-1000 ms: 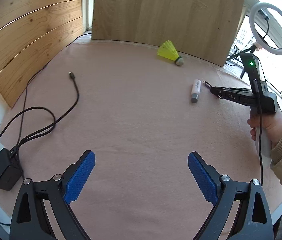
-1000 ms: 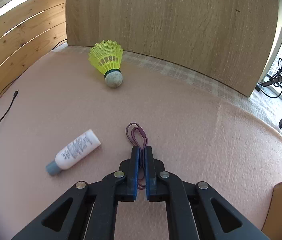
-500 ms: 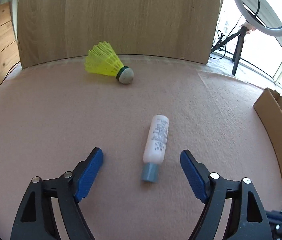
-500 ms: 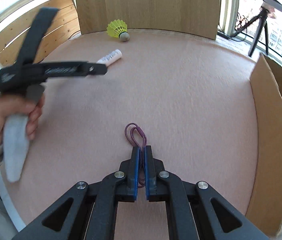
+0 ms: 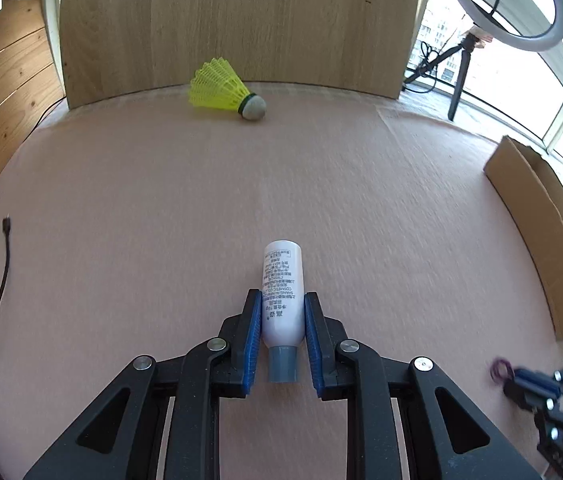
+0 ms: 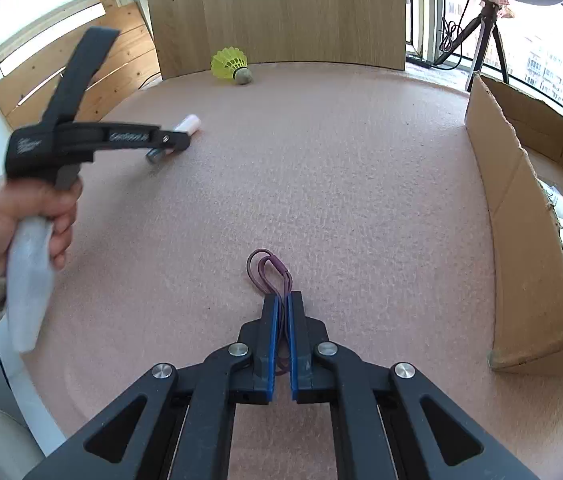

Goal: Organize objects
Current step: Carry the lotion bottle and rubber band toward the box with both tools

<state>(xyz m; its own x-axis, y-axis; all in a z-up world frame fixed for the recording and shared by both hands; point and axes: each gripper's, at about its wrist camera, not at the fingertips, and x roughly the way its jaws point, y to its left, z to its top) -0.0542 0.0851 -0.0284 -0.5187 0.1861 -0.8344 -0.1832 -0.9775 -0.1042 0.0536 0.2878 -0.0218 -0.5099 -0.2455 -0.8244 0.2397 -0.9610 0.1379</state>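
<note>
A white bottle point(image 5: 282, 276) with a grey cap lies on the pink table cover, cap toward me. My left gripper point(image 5: 281, 296) straddles it; its jaws are closing and the blue pads touch both sides of the bottle. In the right wrist view the same left gripper point(image 6: 177, 142) sits over the bottle point(image 6: 189, 123), held by a hand. My right gripper point(image 6: 282, 298) is shut on a purple elastic band point(image 6: 267, 268), whose loops stick out past the fingertips above the cover. A yellow shuttlecock point(image 5: 221, 90) lies near the back board.
An open cardboard box point(image 6: 521, 208) with items inside stands at the right edge of the table. A wooden board point(image 5: 233, 20) walls the back. A black cable point(image 5: 1, 256) trails along the left side. A ring light on a tripod point(image 5: 505, 0) stands behind the table.
The left gripper swept right across the table, reached the white bottle and closed from wide open onto it. The right gripper carried the purple band away from the bottle toward the box.
</note>
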